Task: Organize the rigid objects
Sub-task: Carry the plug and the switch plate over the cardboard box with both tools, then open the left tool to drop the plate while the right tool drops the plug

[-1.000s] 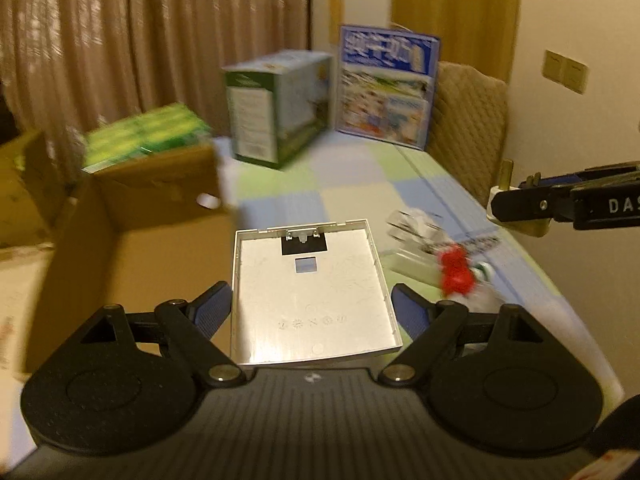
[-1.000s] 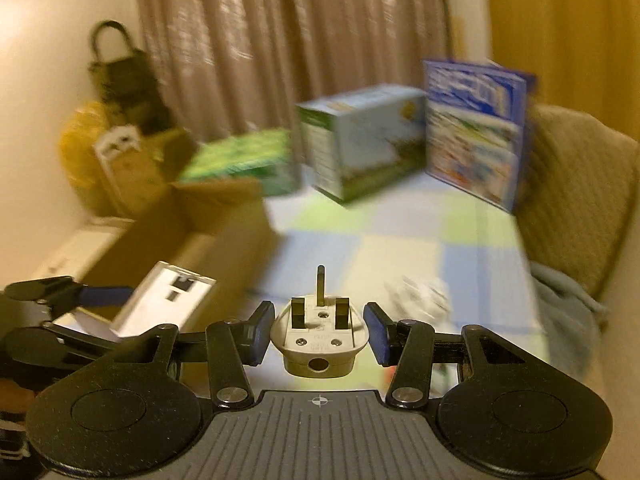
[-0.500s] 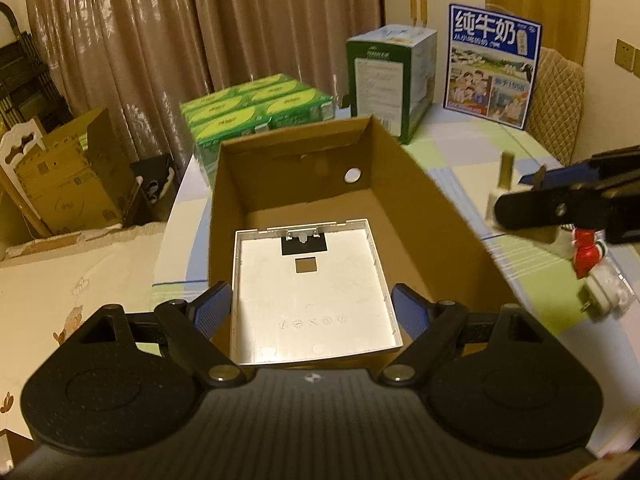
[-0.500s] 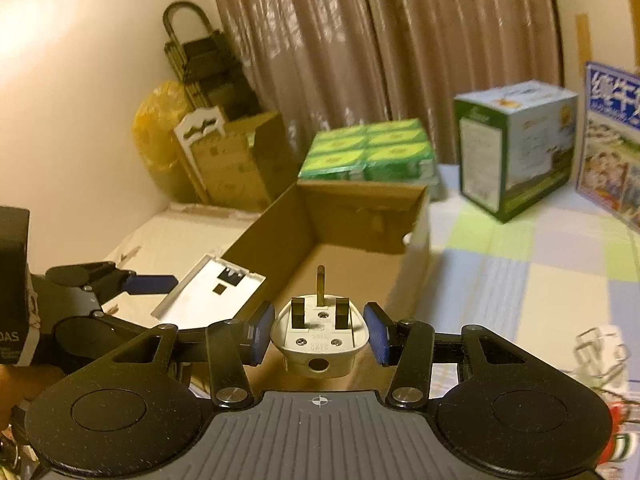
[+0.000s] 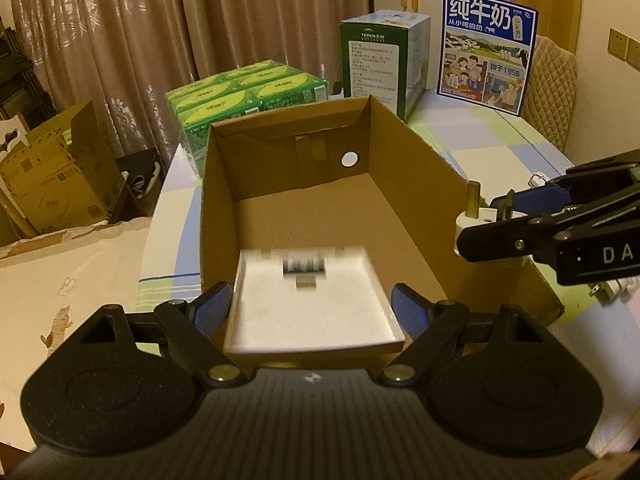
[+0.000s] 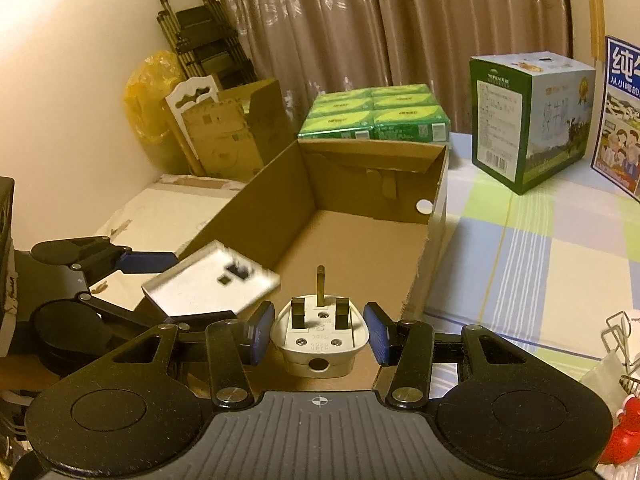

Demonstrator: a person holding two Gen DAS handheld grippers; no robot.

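An open cardboard box (image 5: 408,168) stands on the table; it also shows in the right wrist view (image 6: 276,200). A flat white plastic panel (image 5: 312,308) lies between my left gripper (image 5: 310,308) fingers over the box's near end, blurred and tilted down; the blue pads stand slightly off its edges. It also shows in the right wrist view (image 6: 208,280). My right gripper (image 6: 318,332) is at the box's right rim; a white three-pin plug (image 6: 320,336) sits between its pads with small gaps either side. The plug shows in the left wrist view (image 5: 480,220).
Green drink packs (image 5: 244,96), a green-white carton (image 5: 380,60) and a blue milk box (image 5: 486,48) stand behind the box. Binder clips and a red item (image 6: 624,432) lie at the right. A chair (image 5: 554,84), cardboard boxes (image 5: 52,176) and curtains surround the table.
Both grippers moved closer over the box. The left jaws opened and the white panel is dropping, motion-blurred. The right pads have spread slightly away from the plug.
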